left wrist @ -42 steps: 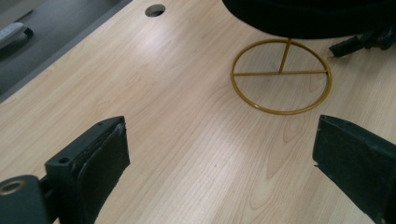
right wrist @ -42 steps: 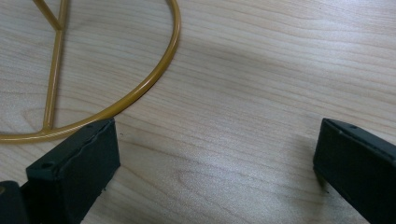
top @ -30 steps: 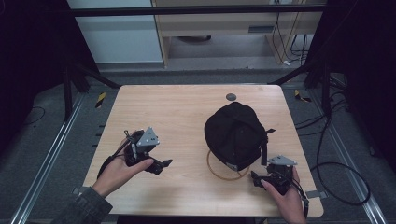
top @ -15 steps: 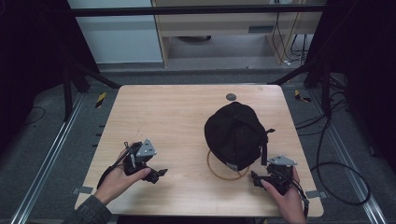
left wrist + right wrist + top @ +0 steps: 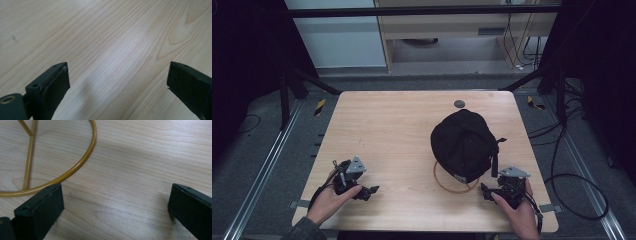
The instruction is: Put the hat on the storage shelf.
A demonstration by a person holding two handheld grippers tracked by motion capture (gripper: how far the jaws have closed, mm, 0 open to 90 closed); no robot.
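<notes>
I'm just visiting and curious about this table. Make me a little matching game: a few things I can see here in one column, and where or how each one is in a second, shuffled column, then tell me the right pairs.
Things:
1. black cap
2. gold wire ring
3. left gripper
4. small dark disc

Descriptions:
A. open over bare wood
B. near the table's far edge
C. perched on a stand
D. flat on the table, just ahead of the right gripper

Pairs: 1-C, 2-D, 3-A, 4-B

One cap (image 5: 464,142), one gold stand (image 5: 454,186) — two grippers
</notes>
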